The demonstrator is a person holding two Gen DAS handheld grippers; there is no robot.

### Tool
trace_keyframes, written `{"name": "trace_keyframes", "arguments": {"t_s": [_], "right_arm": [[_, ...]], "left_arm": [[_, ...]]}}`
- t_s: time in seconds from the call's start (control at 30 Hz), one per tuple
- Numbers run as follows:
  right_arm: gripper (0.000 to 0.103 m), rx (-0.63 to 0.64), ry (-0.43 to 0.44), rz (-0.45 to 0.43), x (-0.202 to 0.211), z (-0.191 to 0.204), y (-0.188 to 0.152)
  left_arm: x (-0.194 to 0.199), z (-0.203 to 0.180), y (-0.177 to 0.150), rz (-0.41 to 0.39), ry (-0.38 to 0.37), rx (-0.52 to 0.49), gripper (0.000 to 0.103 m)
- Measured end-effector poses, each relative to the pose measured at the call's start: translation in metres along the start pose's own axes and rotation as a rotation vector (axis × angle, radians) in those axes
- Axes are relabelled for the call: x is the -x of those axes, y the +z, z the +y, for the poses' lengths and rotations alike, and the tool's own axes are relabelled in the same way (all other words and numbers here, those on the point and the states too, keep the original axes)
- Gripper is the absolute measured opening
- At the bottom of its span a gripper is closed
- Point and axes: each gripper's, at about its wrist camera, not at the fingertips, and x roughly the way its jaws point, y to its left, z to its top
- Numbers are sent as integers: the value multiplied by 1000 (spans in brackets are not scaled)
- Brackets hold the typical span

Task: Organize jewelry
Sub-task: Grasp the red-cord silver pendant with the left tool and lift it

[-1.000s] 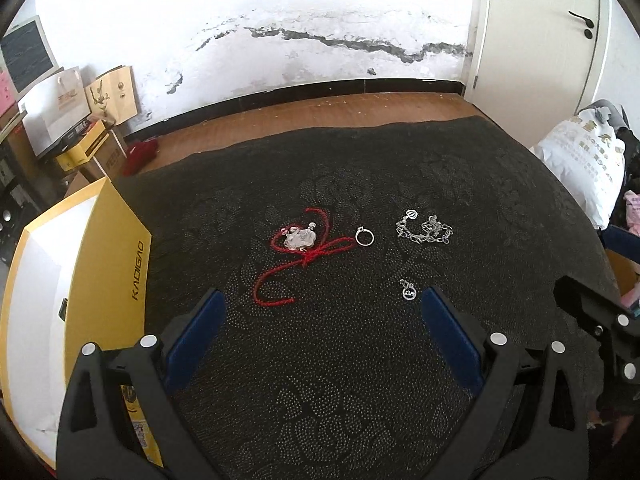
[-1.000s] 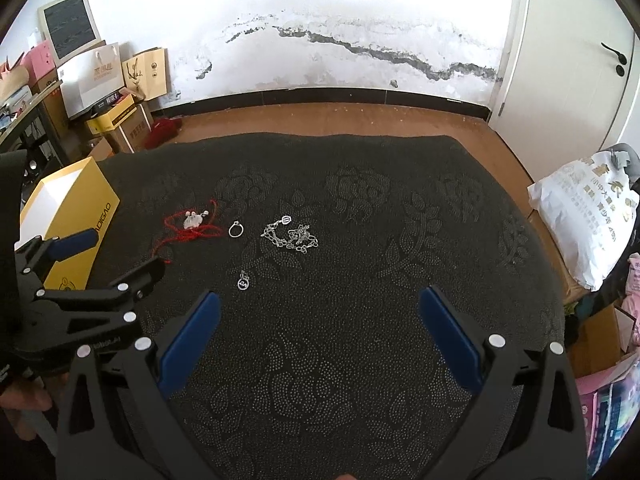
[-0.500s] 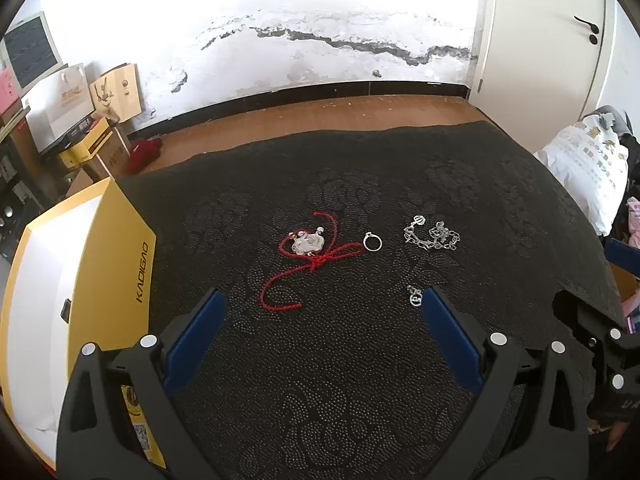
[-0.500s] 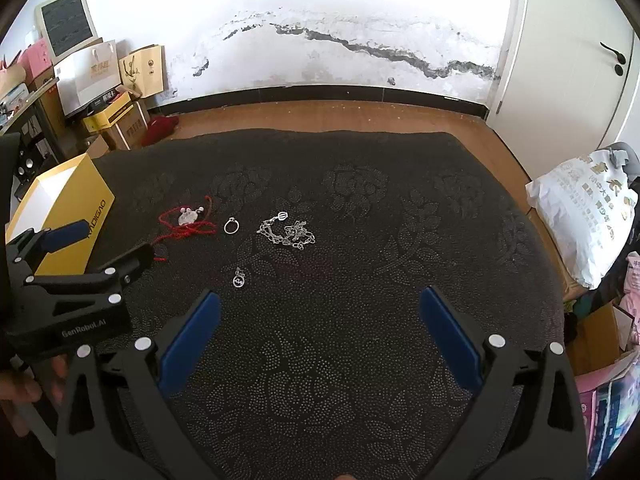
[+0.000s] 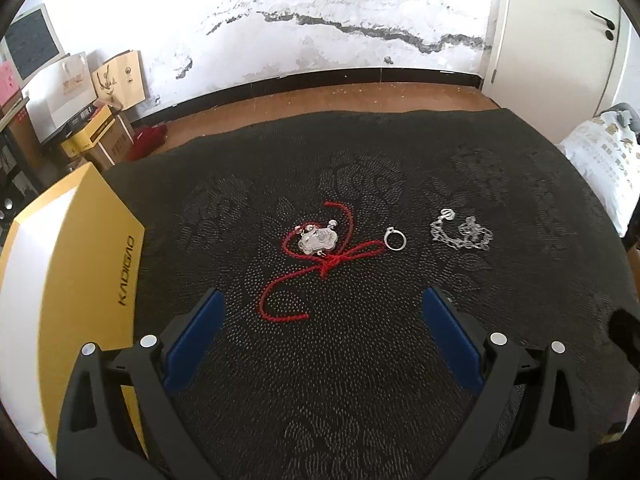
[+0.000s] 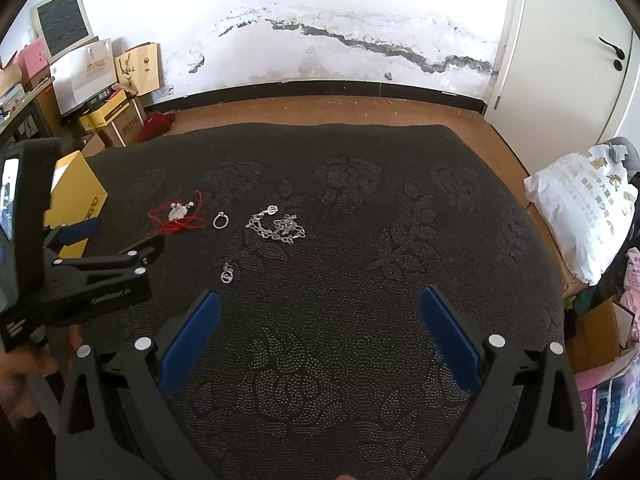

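Left wrist view: both spread hand-held grippers (image 5: 320, 320) (image 6: 319, 316) over dark floral bedspread (image 5: 360, 380), cracked white wall (image 5: 320, 40) behind.

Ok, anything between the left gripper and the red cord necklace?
Nothing visible. The left gripper is open, and only bare dark cloth lies between its fingers and the red cord necklace. The ring sits off to the side.

Dark patterned cloth (image 5: 360, 380), white sack (image 6: 580, 216), cracked wall (image 6: 320, 20).
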Motion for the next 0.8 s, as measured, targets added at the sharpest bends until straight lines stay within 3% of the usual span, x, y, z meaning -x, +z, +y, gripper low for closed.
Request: {"name": "trace_keyframes", "arguments": {"t_s": [0.37, 0.57, 0.8], "right_arm": [[96, 2, 18, 1, -2, -3, 3], [96, -2, 31, -6, -1, -6, 5], [96, 1, 38, -7, -2, -3, 7]], "left_arm": [[-39, -1, 1, 47, 5, 29, 96], [-67, 4, 5, 73, 65, 30, 96], [-87, 15, 18, 49, 7, 83, 97]]}}
